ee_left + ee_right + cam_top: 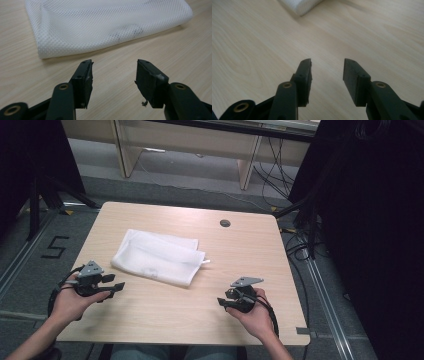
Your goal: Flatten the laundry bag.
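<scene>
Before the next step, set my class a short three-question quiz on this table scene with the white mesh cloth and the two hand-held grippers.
1. True or false: the left gripper is open, with nothing between its jaws.
2. Multiple choice: the white mesh cloth is
A. spread out flat in a single layer
B. folded and lying on the table
C. held up by the right gripper
3. Fill in: the cloth lies nearer to the ____ gripper.

Key
1. True.
2. B.
3. Left.
</scene>
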Demonstrator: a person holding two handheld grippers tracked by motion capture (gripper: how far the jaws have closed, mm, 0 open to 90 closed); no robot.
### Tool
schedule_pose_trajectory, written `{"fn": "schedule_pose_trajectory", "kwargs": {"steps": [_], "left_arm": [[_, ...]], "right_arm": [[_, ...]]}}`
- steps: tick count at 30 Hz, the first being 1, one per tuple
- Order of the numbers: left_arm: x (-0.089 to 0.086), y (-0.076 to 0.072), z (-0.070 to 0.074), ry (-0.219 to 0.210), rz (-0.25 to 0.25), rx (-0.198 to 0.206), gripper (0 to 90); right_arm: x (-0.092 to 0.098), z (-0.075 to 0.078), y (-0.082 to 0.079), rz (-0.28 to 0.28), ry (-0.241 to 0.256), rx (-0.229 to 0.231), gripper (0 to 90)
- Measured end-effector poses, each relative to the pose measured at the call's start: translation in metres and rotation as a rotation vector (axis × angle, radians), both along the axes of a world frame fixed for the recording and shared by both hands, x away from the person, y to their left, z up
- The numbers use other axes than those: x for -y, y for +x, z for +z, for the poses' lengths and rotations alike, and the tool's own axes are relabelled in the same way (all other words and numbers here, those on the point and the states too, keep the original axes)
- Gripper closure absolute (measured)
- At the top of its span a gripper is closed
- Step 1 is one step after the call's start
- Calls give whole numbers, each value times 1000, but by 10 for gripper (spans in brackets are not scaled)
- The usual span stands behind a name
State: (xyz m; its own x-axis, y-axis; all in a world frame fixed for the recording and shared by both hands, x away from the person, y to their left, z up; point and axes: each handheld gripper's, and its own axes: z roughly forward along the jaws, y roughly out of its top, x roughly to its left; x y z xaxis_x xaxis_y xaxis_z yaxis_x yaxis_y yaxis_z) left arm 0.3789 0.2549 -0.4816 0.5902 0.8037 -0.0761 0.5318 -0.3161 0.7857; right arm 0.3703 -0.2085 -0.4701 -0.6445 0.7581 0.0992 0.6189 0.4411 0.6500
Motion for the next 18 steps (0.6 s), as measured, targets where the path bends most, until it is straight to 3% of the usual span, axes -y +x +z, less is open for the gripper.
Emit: {"fn": "schedule_pose_trajectory", "kwargs": {"steps": [3, 4, 6, 10, 12, 14, 15, 16, 18], "left_arm": [[6, 0, -2, -24, 5, 5, 516], [8, 1, -1, -4, -17, -5, 542], [11, 0, -2, -17, -8, 4, 554], [13, 0, 2, 6, -24, 6, 679], [14, 0, 4, 17, -22, 14, 750], [14, 0, 3, 41, -16, 27, 785], [12, 0, 5, 72, -35, 26, 815], [11, -1, 4, 67, -28, 30, 830], [10, -2, 4, 66, -10, 34, 862]], "right_arm": [[1, -4, 0, -1, -7, -19, 621], [1, -5, 1, 0, -2, -14, 636], [0, -5, 1, -11, 13, -20, 643], [2, -3, 0, -4, -31, -30, 759], [2, -6, 0, 3, -43, -4, 791], [0, -2, -2, -3, -54, -34, 841], [-2, -3, -1, -1, -53, -4, 862], [-4, 2, -2, 1, -67, -33, 878], [-11, 5, -3, 21, -80, -12, 900]]}}
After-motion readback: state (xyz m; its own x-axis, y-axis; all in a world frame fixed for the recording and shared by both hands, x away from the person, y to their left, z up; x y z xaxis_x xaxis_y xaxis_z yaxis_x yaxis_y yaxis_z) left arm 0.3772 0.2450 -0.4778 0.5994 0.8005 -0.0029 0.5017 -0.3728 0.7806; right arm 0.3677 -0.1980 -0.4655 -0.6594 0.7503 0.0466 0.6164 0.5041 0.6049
